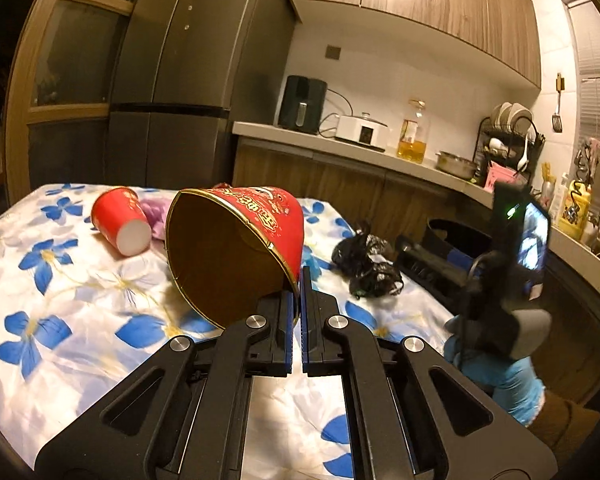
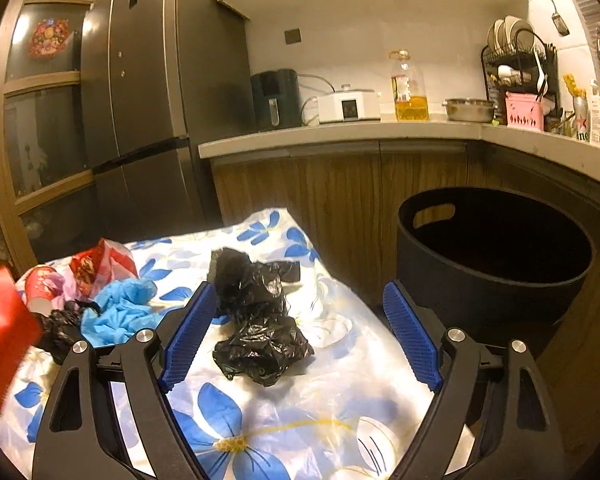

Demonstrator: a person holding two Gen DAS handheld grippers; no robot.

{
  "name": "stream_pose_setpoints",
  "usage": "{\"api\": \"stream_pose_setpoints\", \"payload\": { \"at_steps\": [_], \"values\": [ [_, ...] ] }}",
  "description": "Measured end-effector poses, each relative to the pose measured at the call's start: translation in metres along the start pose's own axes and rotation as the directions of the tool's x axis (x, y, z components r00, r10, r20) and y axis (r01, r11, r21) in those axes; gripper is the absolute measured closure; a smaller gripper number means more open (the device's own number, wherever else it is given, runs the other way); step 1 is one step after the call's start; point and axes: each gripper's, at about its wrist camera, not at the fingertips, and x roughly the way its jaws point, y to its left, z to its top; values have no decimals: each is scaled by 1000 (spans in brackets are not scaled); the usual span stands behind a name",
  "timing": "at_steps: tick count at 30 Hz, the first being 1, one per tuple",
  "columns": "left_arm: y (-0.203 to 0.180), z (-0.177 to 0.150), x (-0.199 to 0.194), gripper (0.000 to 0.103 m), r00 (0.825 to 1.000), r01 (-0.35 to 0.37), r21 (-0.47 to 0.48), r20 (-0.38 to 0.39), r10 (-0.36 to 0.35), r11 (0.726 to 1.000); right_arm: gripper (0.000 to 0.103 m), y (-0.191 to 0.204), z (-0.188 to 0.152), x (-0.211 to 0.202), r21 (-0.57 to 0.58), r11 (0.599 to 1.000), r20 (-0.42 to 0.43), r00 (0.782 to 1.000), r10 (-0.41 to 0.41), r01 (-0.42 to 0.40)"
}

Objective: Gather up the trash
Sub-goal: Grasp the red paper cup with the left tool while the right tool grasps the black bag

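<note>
Left tongs [image 1: 300,280]: closed on the rim of a red paper bowl [image 1: 236,248], which is held tilted, its brown inside shown (the pinched rim is partly hidden by the pads).
Right tongs [image 2: 300,332]: spread wide, nothing gripped; a crumpled black bag [image 2: 256,320] is seen between the fingers, lying on the floral cloth [image 2: 340,380] of the counter.
Red cup [image 1: 120,220]: lying on its side at 10 o'clock of the bowl.
Blue glove [image 2: 120,312]: heaped at 9 o'clock of the bag, beside a red wrapper [image 2: 100,268]; details blurred.
Black bin [image 2: 496,264]: at 2 o'clock of the bag, off the counter; its inside is too dark to be made out.
</note>
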Motion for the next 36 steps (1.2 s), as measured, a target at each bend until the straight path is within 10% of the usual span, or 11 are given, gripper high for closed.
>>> {"api": "stream_pose_setpoints", "payload": {
  "at_steps": [12,25,36],
  "values": [
    [5,2,2,101,1000,-10,1,-9,10,1000,34,5,-17,31,-23,999,-130,991,33,-36],
    [5,3,-1,101,1000,-24,4,-5,24,1000,92,6,-24,47,5,991,-230,964,131,-134],
    [4,8,-2,101,999,-45,3,-16,45,999,96,-1,-13,5,20,983,-155,970,185,-184]
  ]
}}
